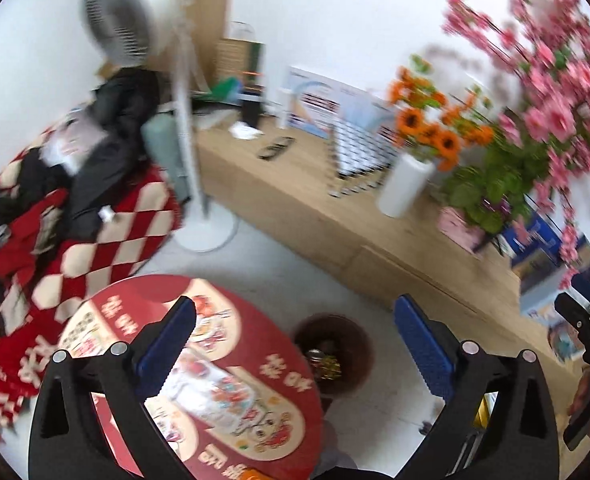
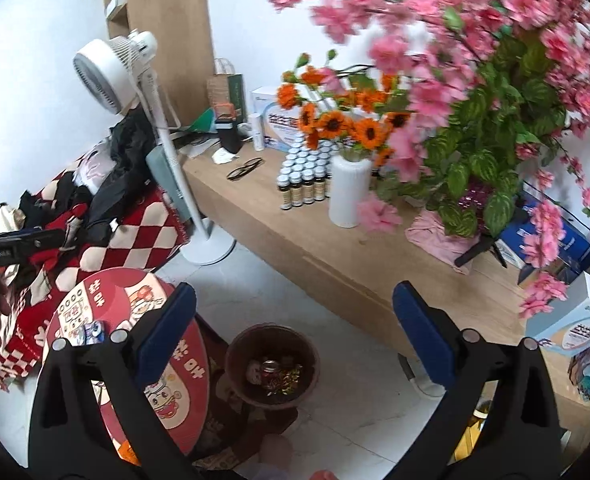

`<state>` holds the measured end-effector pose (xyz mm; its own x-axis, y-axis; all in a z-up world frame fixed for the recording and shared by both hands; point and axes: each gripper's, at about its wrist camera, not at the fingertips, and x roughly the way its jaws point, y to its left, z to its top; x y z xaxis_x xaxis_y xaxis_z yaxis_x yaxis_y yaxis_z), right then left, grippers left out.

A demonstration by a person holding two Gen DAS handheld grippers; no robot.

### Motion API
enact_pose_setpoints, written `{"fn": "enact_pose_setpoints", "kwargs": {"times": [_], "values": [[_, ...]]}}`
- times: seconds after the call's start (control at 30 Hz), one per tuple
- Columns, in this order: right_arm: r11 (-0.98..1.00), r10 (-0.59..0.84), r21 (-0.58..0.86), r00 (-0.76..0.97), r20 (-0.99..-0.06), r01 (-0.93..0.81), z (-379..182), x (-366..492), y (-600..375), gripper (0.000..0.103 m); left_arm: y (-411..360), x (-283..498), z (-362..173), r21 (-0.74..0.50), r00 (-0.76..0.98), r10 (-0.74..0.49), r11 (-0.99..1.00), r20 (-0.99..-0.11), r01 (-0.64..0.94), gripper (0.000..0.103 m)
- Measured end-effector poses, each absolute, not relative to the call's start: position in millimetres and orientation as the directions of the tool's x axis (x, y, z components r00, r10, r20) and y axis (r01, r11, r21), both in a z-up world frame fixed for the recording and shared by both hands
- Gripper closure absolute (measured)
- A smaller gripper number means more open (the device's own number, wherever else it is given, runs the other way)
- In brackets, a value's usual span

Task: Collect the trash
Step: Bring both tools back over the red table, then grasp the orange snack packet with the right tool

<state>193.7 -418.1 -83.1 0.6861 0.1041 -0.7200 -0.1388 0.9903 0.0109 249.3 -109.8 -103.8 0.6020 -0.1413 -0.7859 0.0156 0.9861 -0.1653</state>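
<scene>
While both grippers are held wide open with nothing between their pads, the left gripper (image 1: 295, 344) is seen above the round red worktop (image 1: 255, 420) and the right gripper (image 2: 294, 332) above the brown bin (image 2: 273, 364), where a can and wrappers are gathered.

Both wrist cams angled down past each claw, sharing the trash bin (image 1: 333, 354) (image 2: 273, 366), red round surface (image 1: 199, 380) (image 2: 135, 344), flower shelf (image 1: 295, 200) (image 2: 315, 248).

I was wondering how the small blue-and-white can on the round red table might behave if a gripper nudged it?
The small blue-and-white can seems to lie on its side, so it would probably roll. It rests near the rim of the round red table, so it might drop off. It looks light.
</scene>
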Motion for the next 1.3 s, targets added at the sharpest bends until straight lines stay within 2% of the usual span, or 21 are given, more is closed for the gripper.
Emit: {"fn": "enact_pose_setpoints", "kwargs": {"times": [0.2,0.4,0.63,0.8,1.03,1.17,1.3], "values": [[0.976,0.163,0.023,0.646,-0.746,-0.219,-99.1,192.6,-375.4,0.006,-39.4,200.9,-104.1,-0.149,0.629,-0.025,0.978,-0.777,-0.145,0.006],[0.945,0.237,0.054,0.559,-0.795,-0.323,-138.1,179.5,-318.3,0.006,19.4,147.6,-123.7,-0.157,0.599,0.051,0.944,-0.799,-0.290,0.006],[0.908,0.293,0.134,0.374,-0.880,-0.396,-218.4,138.6,-247.1,0.006,65.0,84.0,-152.2,-0.140,0.557,0.114,0.909,-0.823,-0.393,0.006],[0.911,0.276,0.172,0.242,-0.930,-0.375,-290.1,97.6,-204.1,0.006,92.4,43.9,-177.6,-0.126,0.528,0.143,0.889,-0.837,-0.440,0.006],[0.920,0.235,0.172,0.144,-0.961,-0.353,-375.5,46.9,-162.6,0.007,124.1,0.2,-219.4,-0.102,0.474,0.146,0.883,-0.869,-0.459,0.006],[0.923,0.213,0.172,0.086,-0.973,-0.344,-417.1,25.5,-147.0,0.018,133.8,-9.9,-239.9,-0.087,0.446,0.144,0.885,-0.884,-0.457,0.006],[0.942,0.184,0.161,0.053,-0.981,-0.294,-444.4,18.1,-147.5,0.023,139.3,-14.8,-253.8,-0.089,0.435,0.134,0.886,-0.890,-0.455,0.006]]}}
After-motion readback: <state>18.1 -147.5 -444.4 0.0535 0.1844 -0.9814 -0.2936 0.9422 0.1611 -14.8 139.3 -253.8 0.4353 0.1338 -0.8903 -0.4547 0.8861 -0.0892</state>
